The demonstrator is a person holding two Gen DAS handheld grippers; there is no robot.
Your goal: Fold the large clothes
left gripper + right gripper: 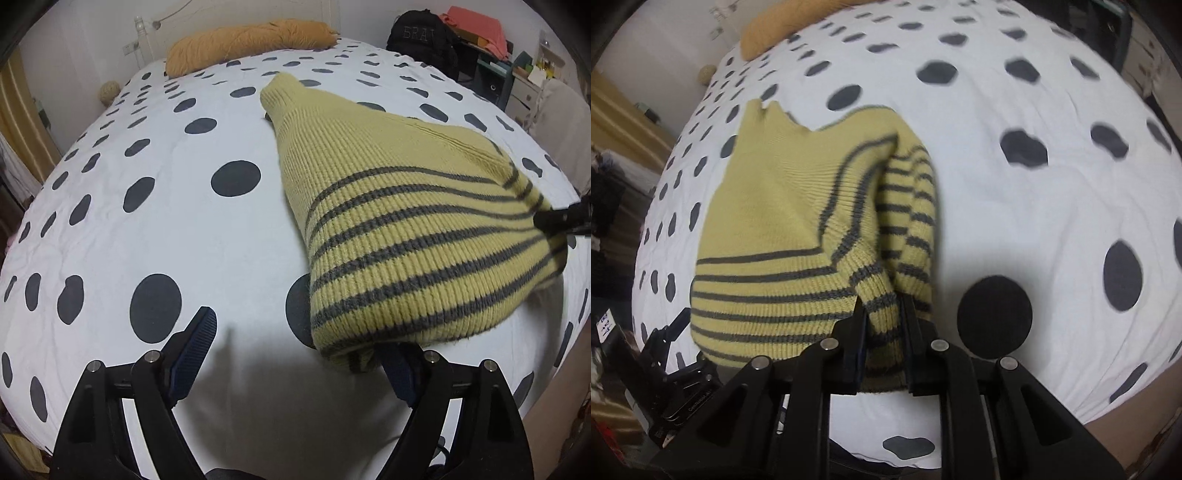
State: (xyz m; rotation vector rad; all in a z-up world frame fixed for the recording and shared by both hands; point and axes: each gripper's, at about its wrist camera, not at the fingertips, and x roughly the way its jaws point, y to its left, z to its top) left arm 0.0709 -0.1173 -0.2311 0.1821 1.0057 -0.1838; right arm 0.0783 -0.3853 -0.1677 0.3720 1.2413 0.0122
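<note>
A yellow knit sweater with grey stripes point(406, 221) lies partly lifted on a white bed with dark dots point(147, 240). My left gripper point(295, 343) is open wide; its left finger point(195, 339) is bare, and the sweater's hem drapes over the right finger. My right gripper point(882, 314) is shut on the sweater point(783, 229), pinching a bunched striped edge between its jaws. The right gripper also shows in the left wrist view point(565, 218) at the sweater's right corner. The left gripper also shows in the right wrist view point(676, 332) by the sweater's lower left edge.
A mustard pillow point(251, 40) lies at the head of the bed. A black backpack point(421, 33), pink cloth and shelves stand at the far right. A yellow curtain point(18, 110) hangs at the left. The bed's front edge is near both grippers.
</note>
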